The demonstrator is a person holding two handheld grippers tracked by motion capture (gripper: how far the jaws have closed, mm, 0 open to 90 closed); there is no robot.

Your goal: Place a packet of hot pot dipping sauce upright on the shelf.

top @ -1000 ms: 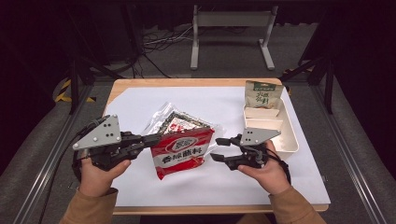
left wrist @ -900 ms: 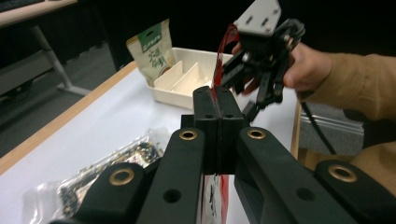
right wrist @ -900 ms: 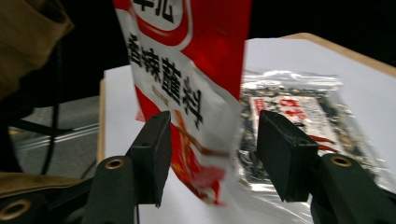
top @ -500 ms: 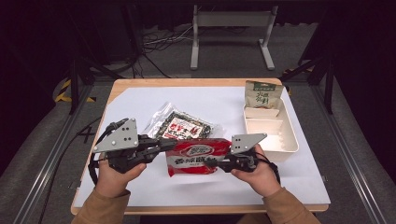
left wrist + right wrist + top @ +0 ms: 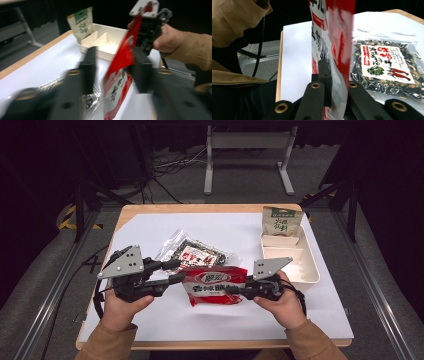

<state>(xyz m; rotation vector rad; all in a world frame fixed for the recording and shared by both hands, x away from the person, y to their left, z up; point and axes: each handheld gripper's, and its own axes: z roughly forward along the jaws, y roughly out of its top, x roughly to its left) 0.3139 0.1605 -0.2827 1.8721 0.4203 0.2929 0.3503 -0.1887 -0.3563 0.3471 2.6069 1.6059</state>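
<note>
A red snack packet (image 5: 215, 284) hangs level above the white sheet, between both hands. My right gripper (image 5: 234, 291) is shut on its right end; in the right gripper view the packet (image 5: 332, 37) rises from between the pinching jaws of the right gripper (image 5: 335, 75). My left gripper (image 5: 172, 271) is at the packet's left end with its jaws apart. In the left gripper view the packet (image 5: 120, 75) stands in the gap of the left gripper (image 5: 114, 50), with space on both sides.
A clear bag of dark dried food (image 5: 195, 252) lies flat just behind the red packet. A white divided tray (image 5: 309, 270) sits at the right edge, with a green pouch (image 5: 281, 222) upright at its far end.
The red packet swung from tilted in the left gripper to level between both. The right gripper closed on its right end, and the left jaws came apart.
</note>
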